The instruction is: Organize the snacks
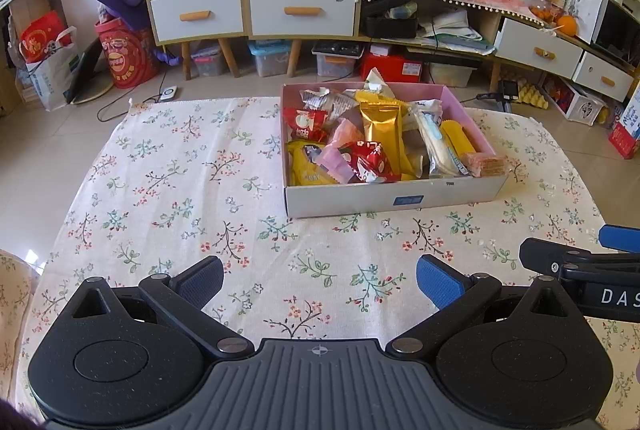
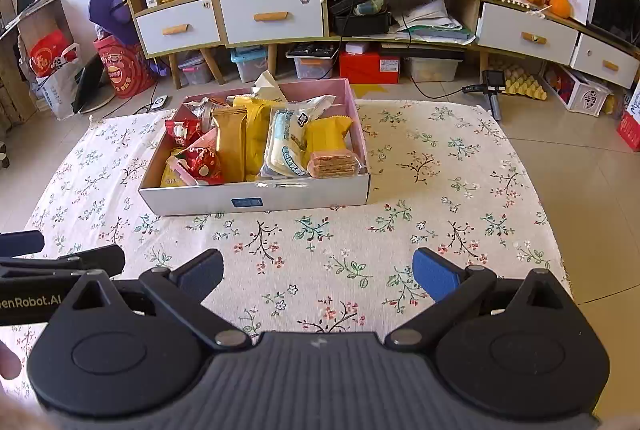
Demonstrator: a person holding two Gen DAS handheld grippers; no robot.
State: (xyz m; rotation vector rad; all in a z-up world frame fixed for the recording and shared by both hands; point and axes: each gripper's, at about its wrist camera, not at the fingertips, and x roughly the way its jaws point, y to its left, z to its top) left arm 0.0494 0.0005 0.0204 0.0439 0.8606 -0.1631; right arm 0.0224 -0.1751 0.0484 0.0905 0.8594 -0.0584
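Note:
A shallow white box point(image 1: 392, 199) point(image 2: 256, 200) with a pink inside stands on the floral tablecloth, filled with several snack packets. Among them are a gold pack point(image 1: 380, 128) point(image 2: 230, 138), red packets point(image 1: 366, 160) point(image 2: 202, 160), a white-and-blue pack point(image 1: 434, 142) point(image 2: 286, 142), yellow packs point(image 2: 328, 132) and pink wafers point(image 1: 486, 164) point(image 2: 334, 164). My left gripper point(image 1: 320, 280) hangs open over bare cloth in front of the box, holding nothing. My right gripper point(image 2: 318, 276) is open too, beside the left one, also short of the box.
The tablecloth point(image 1: 180, 190) point(image 2: 440, 190) covers a low table with tiled floor around it. Behind stand cabinets with white drawers point(image 1: 300, 10), storage bins, a red bucket point(image 1: 126, 58) and a paper bag. The right gripper's arm shows at the left wrist view's right edge point(image 1: 580, 266).

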